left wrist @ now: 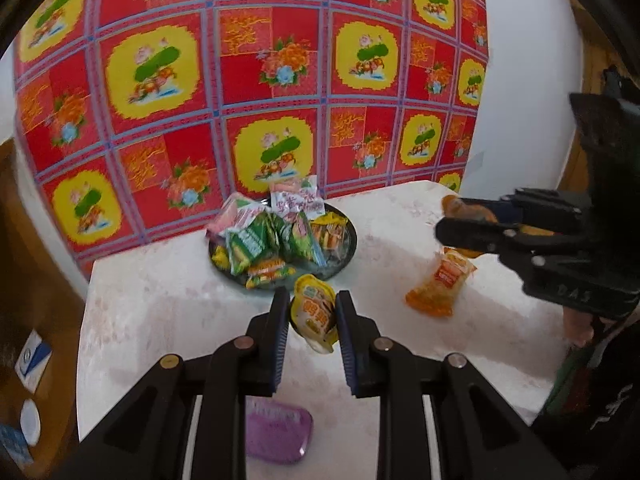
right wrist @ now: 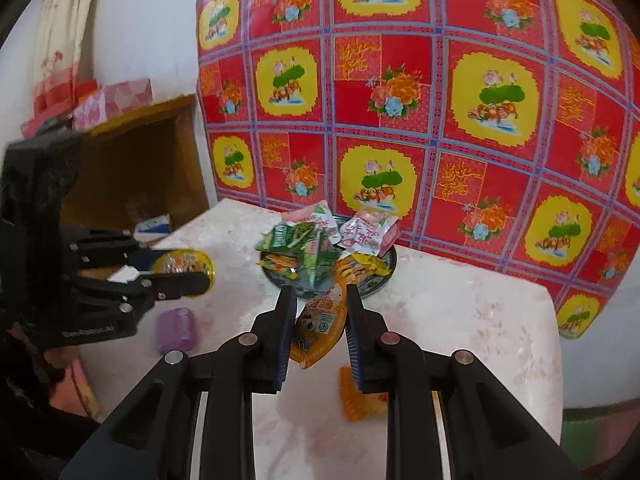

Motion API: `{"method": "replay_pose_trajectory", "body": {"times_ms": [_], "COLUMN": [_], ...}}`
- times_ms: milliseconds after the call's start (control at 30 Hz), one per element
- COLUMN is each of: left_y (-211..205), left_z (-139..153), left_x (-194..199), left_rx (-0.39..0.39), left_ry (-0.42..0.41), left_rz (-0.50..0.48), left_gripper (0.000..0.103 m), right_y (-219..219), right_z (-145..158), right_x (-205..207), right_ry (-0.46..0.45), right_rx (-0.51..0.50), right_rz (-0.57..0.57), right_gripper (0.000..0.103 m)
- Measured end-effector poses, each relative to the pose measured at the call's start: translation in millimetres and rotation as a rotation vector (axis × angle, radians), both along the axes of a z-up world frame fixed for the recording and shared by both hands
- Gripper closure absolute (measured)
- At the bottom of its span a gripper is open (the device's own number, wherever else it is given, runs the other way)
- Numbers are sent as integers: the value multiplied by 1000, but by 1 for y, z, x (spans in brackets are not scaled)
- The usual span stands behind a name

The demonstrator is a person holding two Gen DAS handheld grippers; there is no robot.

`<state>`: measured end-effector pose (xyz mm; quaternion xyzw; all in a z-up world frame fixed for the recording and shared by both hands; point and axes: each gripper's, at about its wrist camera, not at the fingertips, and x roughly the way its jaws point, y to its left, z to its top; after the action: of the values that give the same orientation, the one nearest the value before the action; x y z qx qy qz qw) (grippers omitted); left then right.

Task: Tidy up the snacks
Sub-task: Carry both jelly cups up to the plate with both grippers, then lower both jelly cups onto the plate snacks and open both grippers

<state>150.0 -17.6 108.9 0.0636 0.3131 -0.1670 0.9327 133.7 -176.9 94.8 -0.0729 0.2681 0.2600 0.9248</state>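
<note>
I'm holding a yellow pack (left wrist: 315,314) clamped in my left gripper (left wrist: 313,320), its pads pressing on both sides, the pack hanging above the table (left wrist: 160,320) just in front of the plate (left wrist: 351,240). My right gripper (right wrist: 320,320) is clenching an orange pack (right wrist: 320,326) the same way, also in the air near the plate's front rim. In the left view I'm seeing the right gripper off to the right with its pack pinched between its fingers (left wrist: 472,232). The plate is sitting at the back of the table against the red cloth (left wrist: 248,80), and it is carrying a heap of green, pink, yellow and orange snacks (left wrist: 276,232). One more orange snack (left wrist: 440,284) is lying on the table to the right of the plate, and a purple box (left wrist: 278,432) is lying near the front edge under my left gripper.
</note>
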Motion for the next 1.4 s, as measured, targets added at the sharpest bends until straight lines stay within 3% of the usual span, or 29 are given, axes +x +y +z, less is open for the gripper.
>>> {"method": "replay_pose_trajectory", "body": {"times_ms": [367,500,767,800,833,900,1033,1100,1400], "left_y": [-12,-20,-21,-21,-21,-20,-15,-15,-13], "left_z": [-31,-42,-50,-52,-53,-54,-46,-43,-46], "left_x": [72,88,96,96,97,97,87,84,89], "left_rx": [47,75,81,85,83,77,47,45,58], "left_ry": [122,159,101,89,88,89,-1,-34,-4], "left_rz": [-44,-50,-23,-16,-16,-19,-10,-6,10], "left_gripper": [79,79,79,79,77,66,60,49,49], "right_y": [37,52,42,39,37,33,31,34,36], "right_z": [-35,-49,-54,-52,-52,-54,-57,-60,-72], "right_x": [60,73,87,85,84,76,60,58,55], "right_ry": [47,27,23,28,43,94,92,105,183], "right_rx": [-172,-226,-219,-215,-217,-249,-278,-289,-316], "right_rz": [199,232,215,228,249,337,446,465,508], "right_gripper": [76,76,76,74,63,54,50,50,50]}}
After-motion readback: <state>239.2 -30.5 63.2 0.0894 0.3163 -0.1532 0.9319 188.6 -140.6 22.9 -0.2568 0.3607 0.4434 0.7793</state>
